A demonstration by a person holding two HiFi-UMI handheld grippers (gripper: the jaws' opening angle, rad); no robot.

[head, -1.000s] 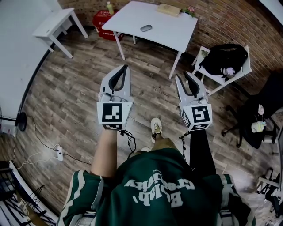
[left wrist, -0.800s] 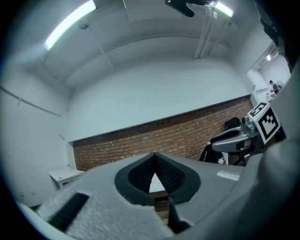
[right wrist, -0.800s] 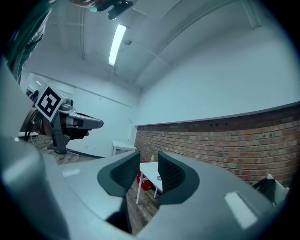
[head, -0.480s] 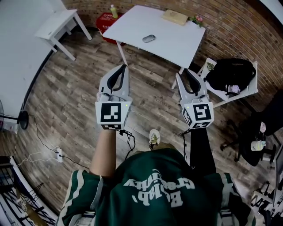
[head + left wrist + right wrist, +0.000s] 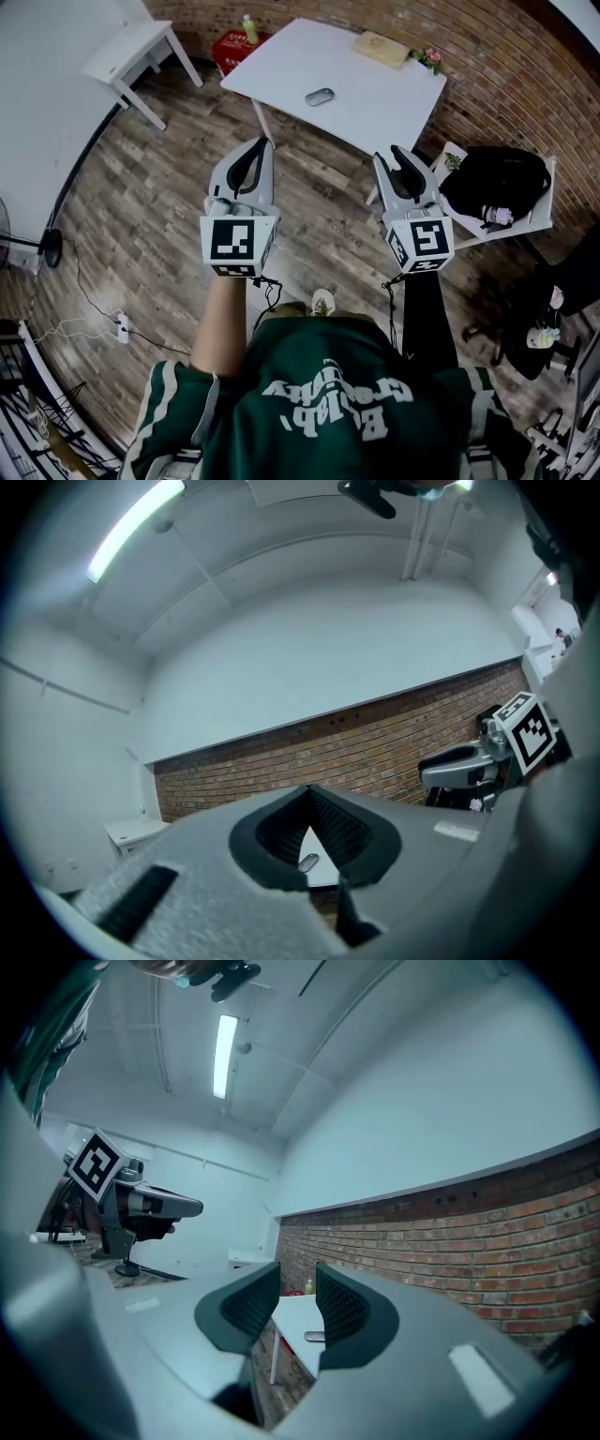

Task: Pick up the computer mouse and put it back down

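Table [image 5: 375, 84] and mouse [image 5: 320, 97] have slid down the frame, closer than a second ago. The mouse sits on the table, upper centre, well ahead of both grippers. The left gripper [image 5: 265, 142] has its jaw tips pressed together, empty. The right gripper [image 5: 389, 156] has its jaws a little apart, with nothing between them.

Soft, even indoor light falls from a ceiling tube light [image 5: 136, 527]. The white table [image 5: 375, 84] reads bright, and shadows under it are faint. All 3 views bend strongly at the edges and have dark corners. The nearest foreground in both gripper views is blurred.
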